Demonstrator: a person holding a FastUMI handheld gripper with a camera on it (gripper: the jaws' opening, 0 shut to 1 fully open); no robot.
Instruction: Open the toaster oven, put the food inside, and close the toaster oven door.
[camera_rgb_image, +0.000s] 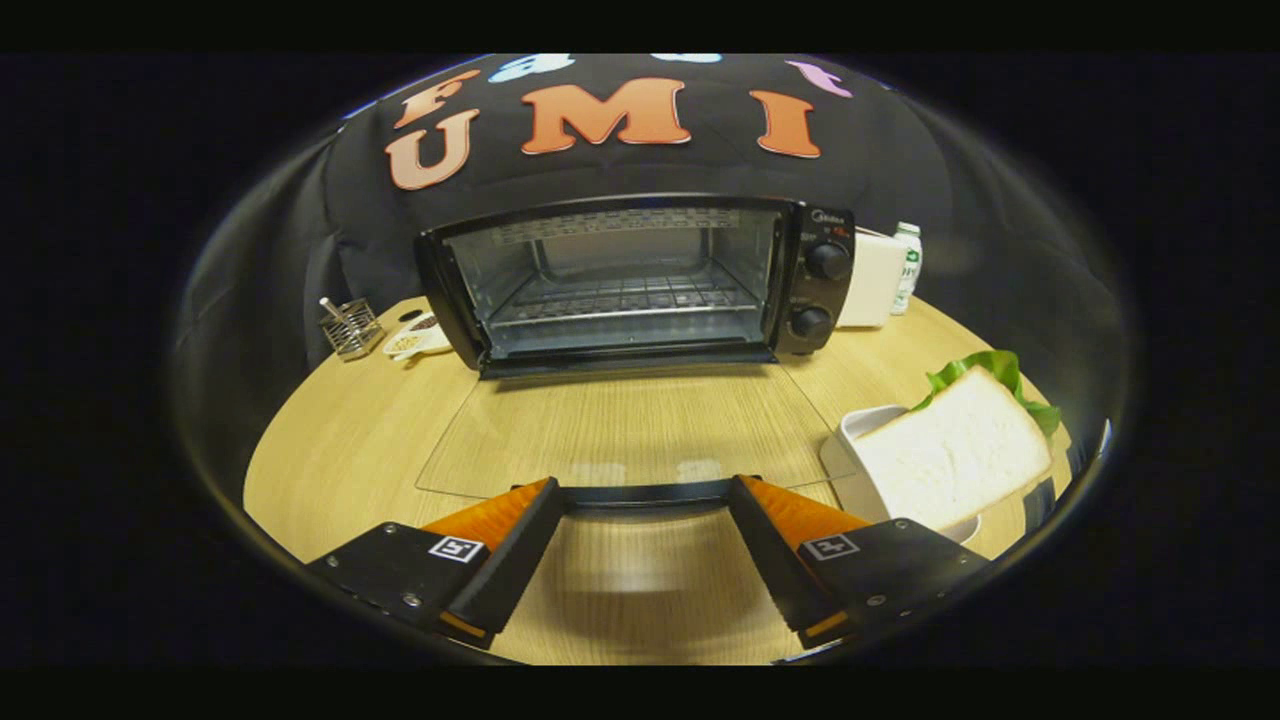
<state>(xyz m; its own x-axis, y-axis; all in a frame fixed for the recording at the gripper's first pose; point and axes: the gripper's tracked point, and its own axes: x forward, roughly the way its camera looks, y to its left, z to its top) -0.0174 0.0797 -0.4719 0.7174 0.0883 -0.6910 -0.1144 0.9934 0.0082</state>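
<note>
The black toaster oven stands at the back of the round wooden table, its cavity and wire rack exposed. Its glass door lies folded down flat toward me, and the dark door handle runs crosswise right at my fingertips. My gripper is open wide, one finger at each end of the handle, not pressing on it. To the right of the fingers, a sandwich of white bread with green lettuce rests on a white dish.
Left of the oven are a wire metal holder and a small white dish. A white box and a bottle stand to the oven's right. The table edge curves close on both sides.
</note>
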